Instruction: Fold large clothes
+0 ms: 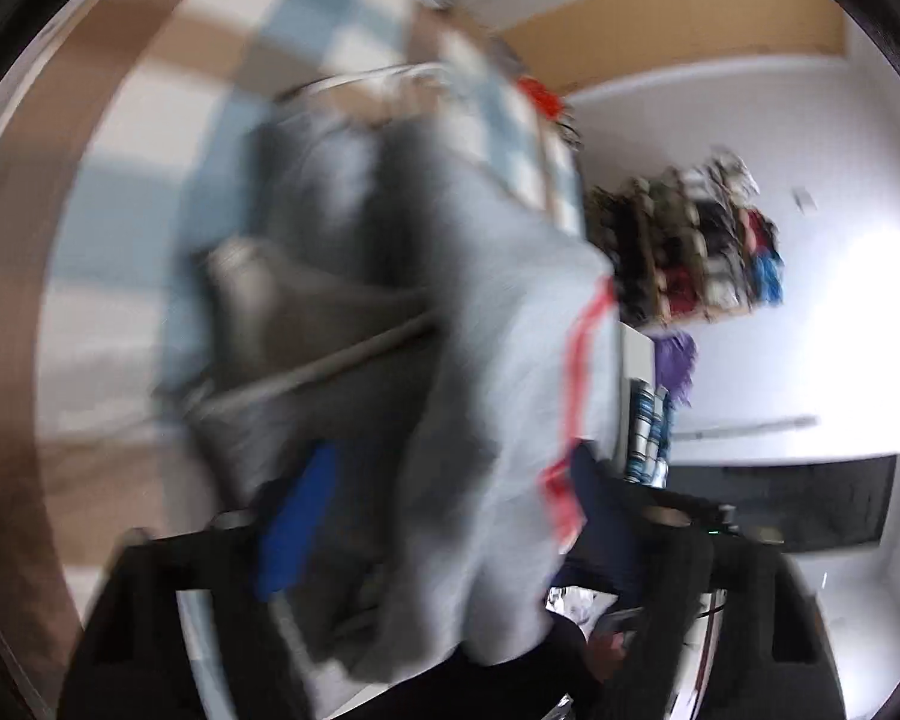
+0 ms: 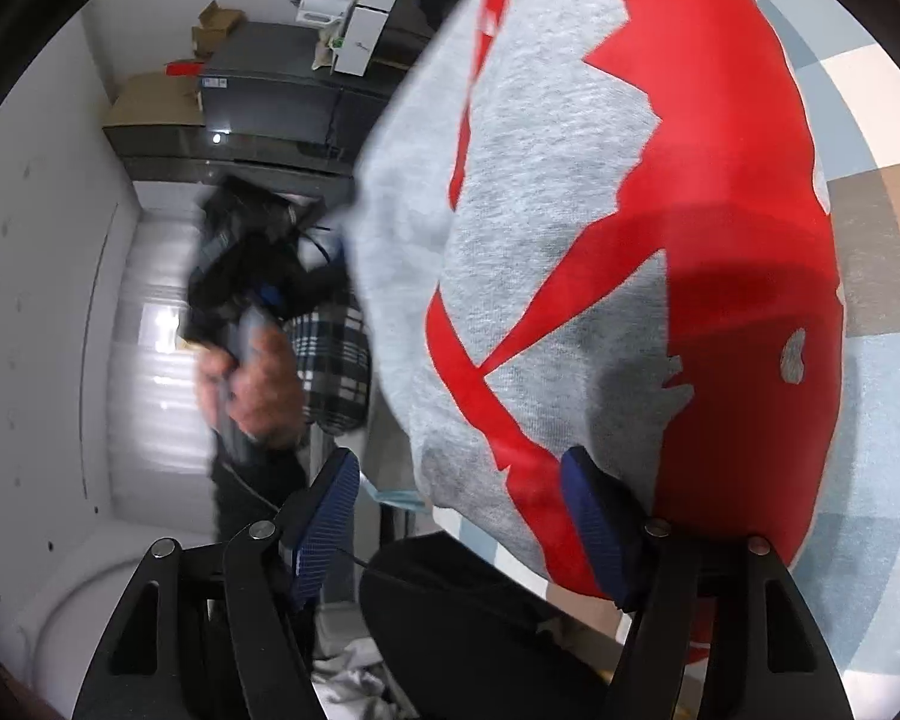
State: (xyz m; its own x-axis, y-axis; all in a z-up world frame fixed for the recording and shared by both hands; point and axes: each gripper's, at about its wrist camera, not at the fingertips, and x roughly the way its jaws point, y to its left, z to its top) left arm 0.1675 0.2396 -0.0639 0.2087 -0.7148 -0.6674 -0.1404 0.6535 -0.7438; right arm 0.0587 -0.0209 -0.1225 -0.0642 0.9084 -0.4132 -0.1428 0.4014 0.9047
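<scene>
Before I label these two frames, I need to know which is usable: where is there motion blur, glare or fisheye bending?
Left wrist view: heavy motion smear over the grey garment and checkered surface; the white wall blows out at right. Right wrist view: the grey and red sweatshirt is fairly sharp, the person's hand is smeared, and room edges curve near the rim.

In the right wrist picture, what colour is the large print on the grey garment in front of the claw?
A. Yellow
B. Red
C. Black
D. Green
B: the grey sweatshirt that hangs before the right claw bears a big red print across its front, and no green, yellow or black print shows on it.
</scene>
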